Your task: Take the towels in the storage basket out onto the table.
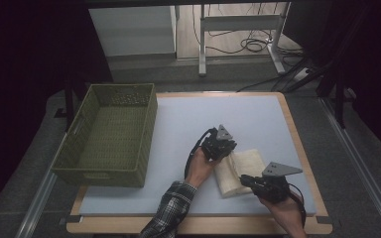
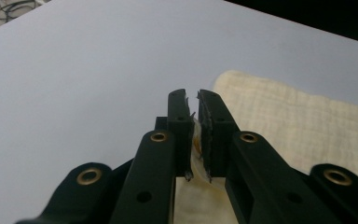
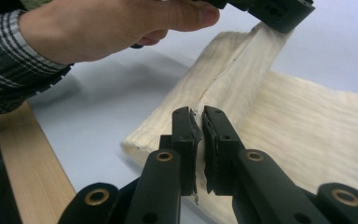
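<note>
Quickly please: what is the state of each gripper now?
Left gripper: closed, holding an edge of the cream cloth.
Right gripper: closed, holding the same cloth's fold.

The high view is dim with black edges; both gripper views are brighter, soft up close, casting faint shadows.

Cream folded towel [image 1: 240, 171], soft ribbed weave, lying on the pale blue mat near its front right corner, one edge lifted

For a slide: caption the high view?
Two handheld grippers fold a cream towel beside a green basket.
</note>
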`<state>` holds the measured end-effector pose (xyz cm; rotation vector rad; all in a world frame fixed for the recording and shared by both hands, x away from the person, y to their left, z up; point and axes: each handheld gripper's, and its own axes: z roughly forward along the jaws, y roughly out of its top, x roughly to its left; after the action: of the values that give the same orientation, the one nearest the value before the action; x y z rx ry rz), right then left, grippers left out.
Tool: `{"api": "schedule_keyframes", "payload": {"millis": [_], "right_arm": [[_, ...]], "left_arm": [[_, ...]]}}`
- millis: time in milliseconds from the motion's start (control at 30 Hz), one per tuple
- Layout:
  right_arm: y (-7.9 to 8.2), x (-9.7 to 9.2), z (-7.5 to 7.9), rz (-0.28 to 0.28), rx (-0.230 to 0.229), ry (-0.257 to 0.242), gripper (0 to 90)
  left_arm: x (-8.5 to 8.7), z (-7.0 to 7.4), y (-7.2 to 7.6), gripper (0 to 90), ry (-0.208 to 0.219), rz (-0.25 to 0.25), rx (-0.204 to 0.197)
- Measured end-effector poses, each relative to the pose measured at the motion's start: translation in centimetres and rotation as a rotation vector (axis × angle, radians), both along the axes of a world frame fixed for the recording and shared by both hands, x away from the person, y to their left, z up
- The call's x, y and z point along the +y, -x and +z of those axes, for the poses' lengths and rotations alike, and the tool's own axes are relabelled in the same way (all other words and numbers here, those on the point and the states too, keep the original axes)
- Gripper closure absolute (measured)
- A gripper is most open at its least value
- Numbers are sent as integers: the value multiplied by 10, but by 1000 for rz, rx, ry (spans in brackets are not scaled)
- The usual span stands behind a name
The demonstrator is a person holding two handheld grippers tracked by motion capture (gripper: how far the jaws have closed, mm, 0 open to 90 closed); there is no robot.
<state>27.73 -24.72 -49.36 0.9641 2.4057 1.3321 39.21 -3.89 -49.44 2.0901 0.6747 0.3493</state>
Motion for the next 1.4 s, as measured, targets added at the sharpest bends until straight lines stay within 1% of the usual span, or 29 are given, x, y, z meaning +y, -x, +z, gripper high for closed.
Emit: {"api": "schedule_keyframes", "payload": {"millis": [33, 100, 133, 167, 200, 367, 400, 433, 600, 633, 733, 767, 800, 833, 867, 900, 933, 967, 1067, 1100, 1133, 1167, 1200, 1233, 1267, 1300, 1333, 1367, 1400], "right_arm": [[0, 0, 0, 0, 0, 0, 834], [0, -10, -1, -22, 1, -4, 834], [0, -13, -1, -30, 3, 0, 834], [0, -17, -2, -36, 4, -4, 834], [0, -17, -2, -36, 4, -4, 834], [0, -33, -1, -71, -3, -8, 834], [0, -33, -1, -71, -3, -8, 834], [1, -37, -1, -81, -2, -7, 834], [-1, -46, -4, -105, 4, -9, 833], [-1, -48, -5, -110, 7, -5, 833], [-3, -50, -8, -118, 9, -3, 831], [-4, -51, -9, -123, 11, 3, 829], [-5, -53, -12, -134, 8, 17, 813], [-6, -55, -13, -141, 2, 25, 783], [-6, -55, -13, -141, 2, 25, 783], [-6, -56, -14, -156, -4, 34, 762], [-7, -59, -15, -170, -4, 45, 757], [-7, -64, -16, -184, -2, 42, 741], [-6, -70, -16, -202, -3, 51, 725], [-5, -75, -16, -216, 1, 66, 704], [-5, -75, -16, -216, 1, 66, 704], [-3, -81, -15, -233, -6, 89, 696], [-3, -81, -15, -233, -6, 89, 696], [-1, -87, -12, -253, -16, 95, 683], [-1, -87, -12, -253, -16, 95, 683], [1, -91, -7, -267, -26, 90, 675], [1, -91, -7, -267, -26, 90, 675], [1, -92, -2, -273, -39, 86, 668], [0, -90, 0, -269, -44, 80, 662]], "left_arm": [[-4, 0, -1, 836, -2, -4, -2], [-15, -1, -4, 837, -6, -17, -2], [-15, -1, -4, 837, -6, -17, -2], [-22, -1, -5, 837, -16, -27, -3], [-22, -1, -5, 838, -16, -27, -3], [-40, -3, -11, 838, -27, -47, -2], [-40, -3, -11, 838, -27, -47, -2], [-45, -4, -12, 837, -33, -55, -1], [-56, -6, -16, 836, -34, -62, 2], [-58, -6, -17, 836, -43, -68, 2], [-62, -8, -19, 812, -28, -62, 11], [-64, -9, -19, 812, 9, -60, 21], [-62, -9, -20, 720, 36, -59, 34], [-62, -9, -20, 682, 55, -53, 38], [-62, -9, -20, 638, 55, -53, 38], [-60, -7, -21, 638, 64, -50, 39], [-58, -6, -21, 596, 54, -49, 38], [-56, -5, -21, 568, 54, -44, 35], [-50, -2, -20, 516, 44, -35, 27], [-44, -1, -18, 503, 37, -29, 26], [-44, -1, -18, 492, 37, -29, 26], [-38, -1, -15, 474, 29, -20, 20], [-38, -1, -15, 454, 29, -20, 20], [-34, -1, -14, 429, 18, -14, 18], [-30, 0, -12, 429, 3, -13, 13], [-25, 1, -10, 395, -3, -8, 8], [-20, 2, -9, 395, -8, -6, 5], [-10, 3, -6, 388, -19, 5, 1], [-5, 3, -4, 388, -19, 13, -1]]}}
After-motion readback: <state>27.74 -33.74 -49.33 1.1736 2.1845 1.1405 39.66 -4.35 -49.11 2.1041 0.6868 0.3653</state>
